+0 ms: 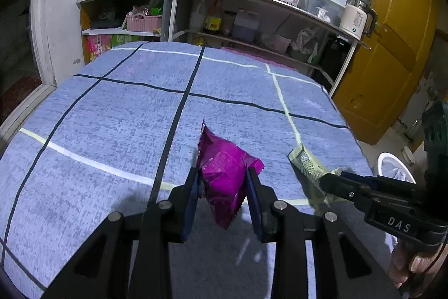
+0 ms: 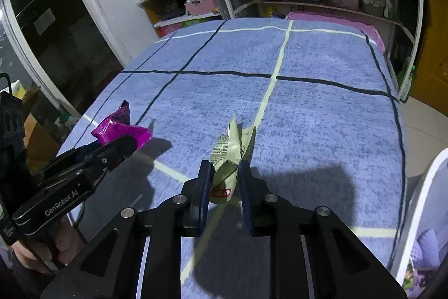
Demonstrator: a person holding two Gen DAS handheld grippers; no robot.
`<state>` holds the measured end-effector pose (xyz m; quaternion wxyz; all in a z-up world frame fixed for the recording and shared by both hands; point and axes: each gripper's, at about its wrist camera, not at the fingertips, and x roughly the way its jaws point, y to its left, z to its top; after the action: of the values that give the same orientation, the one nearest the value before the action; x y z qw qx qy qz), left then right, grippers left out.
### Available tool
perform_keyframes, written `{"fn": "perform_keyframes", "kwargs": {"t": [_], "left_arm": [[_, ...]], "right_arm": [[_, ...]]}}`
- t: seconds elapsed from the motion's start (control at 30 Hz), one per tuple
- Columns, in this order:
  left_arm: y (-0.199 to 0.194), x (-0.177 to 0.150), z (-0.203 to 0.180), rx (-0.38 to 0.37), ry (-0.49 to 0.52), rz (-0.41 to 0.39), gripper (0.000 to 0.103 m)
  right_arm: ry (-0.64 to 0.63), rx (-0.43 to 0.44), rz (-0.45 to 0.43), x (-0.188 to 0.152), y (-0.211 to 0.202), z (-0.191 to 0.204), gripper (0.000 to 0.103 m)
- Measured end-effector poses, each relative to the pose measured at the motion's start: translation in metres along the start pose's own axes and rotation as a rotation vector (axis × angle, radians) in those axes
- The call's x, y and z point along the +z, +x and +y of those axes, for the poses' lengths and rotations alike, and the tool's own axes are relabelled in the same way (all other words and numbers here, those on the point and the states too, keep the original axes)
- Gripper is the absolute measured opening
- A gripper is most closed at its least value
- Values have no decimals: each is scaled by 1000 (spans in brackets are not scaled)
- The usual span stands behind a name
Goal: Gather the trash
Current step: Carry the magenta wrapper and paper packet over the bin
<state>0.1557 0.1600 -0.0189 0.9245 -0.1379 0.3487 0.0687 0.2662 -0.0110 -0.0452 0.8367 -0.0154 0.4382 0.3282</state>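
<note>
My left gripper (image 1: 222, 178) is shut on a crumpled magenta wrapper (image 1: 224, 173) and holds it above the blue checked tablecloth (image 1: 112, 108). My right gripper (image 2: 225, 173) is shut on a pale green wrapper (image 2: 231, 156) with printed text, also held above the cloth. In the left wrist view the right gripper (image 1: 326, 181) comes in from the right with the green wrapper (image 1: 306, 161). In the right wrist view the left gripper (image 2: 123, 145) shows at the left with the magenta wrapper (image 2: 117, 129).
A white-rimmed bin (image 1: 394, 167) stands on the floor beside the table's right edge; it also shows at lower right in the right wrist view (image 2: 420, 203). Metal shelves (image 1: 252, 7) with bottles, a kettle (image 1: 357, 17) and a pot stand behind the table. A yellow door (image 1: 392, 46) is at the right.
</note>
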Motion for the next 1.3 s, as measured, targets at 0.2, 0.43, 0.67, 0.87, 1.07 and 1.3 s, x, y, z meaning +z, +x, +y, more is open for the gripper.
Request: {"fn": "perform_keyframes", "kwargs": {"t": [0.2,0.43,0.67,0.87,1.07,1.3], "left_arm": [[-14,-6,-11,-23,1,-12,34],[-29,-15,-31,-53,17,-17,34],[-45,-22,-59,-90,54,-24,34],[-54,-24,-84,-129,88,-31,34],[-60,-26,-110,-165,123,-34,34],[-61,-27,-143,-210,166,-28,34]], "right_arm": [[1,4,-29,-9,-23,-1,20],[13,1,-57,-22,-50,-6,20],[31,-5,-96,-33,-79,-13,20],[50,-17,-132,-43,-105,-21,20],[75,-35,-172,-53,-131,-37,20],[112,-63,-203,-66,-154,-57,20]]}}
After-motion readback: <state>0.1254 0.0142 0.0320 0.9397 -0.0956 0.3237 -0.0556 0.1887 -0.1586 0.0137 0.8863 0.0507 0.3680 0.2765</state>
